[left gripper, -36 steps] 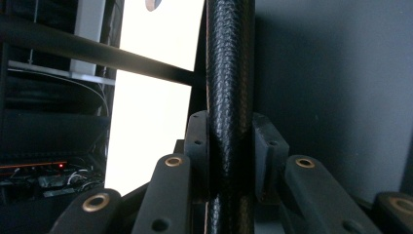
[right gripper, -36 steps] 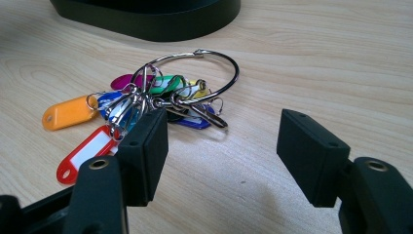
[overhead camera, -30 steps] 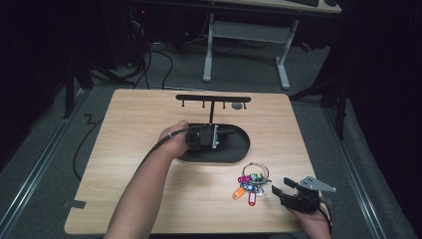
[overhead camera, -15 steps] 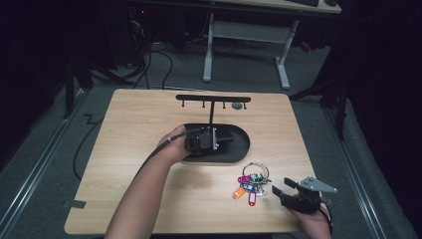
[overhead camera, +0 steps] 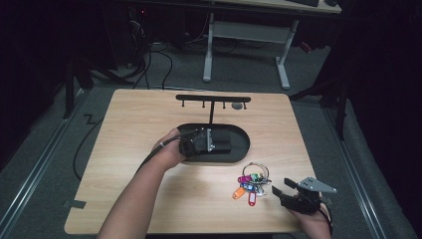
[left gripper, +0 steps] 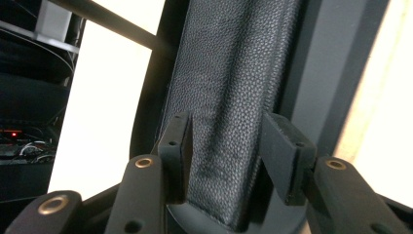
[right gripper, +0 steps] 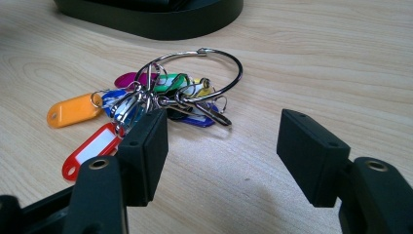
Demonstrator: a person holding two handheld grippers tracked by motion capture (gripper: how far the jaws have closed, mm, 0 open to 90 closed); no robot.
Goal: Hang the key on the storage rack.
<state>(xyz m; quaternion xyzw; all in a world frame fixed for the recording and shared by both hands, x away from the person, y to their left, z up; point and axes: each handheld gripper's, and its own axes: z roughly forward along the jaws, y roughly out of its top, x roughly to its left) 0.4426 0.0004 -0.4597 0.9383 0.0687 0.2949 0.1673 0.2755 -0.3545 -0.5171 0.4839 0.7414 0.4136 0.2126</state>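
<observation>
Keys [right gripper: 160, 97] on a large ring lay unhung on the table [overhead camera: 149, 114] between the black stand [overhead camera: 214, 99] and the open, empty right gripper [overhead camera: 278, 191], while the left gripper [overhead camera: 199, 142], its jaws just opening, straddled a leather strap [left gripper: 224, 97] untouched.

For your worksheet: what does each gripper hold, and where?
Nothing. Left gripper: jaws have just been opening, leather piece loose between them; right gripper open by the keys.
</observation>
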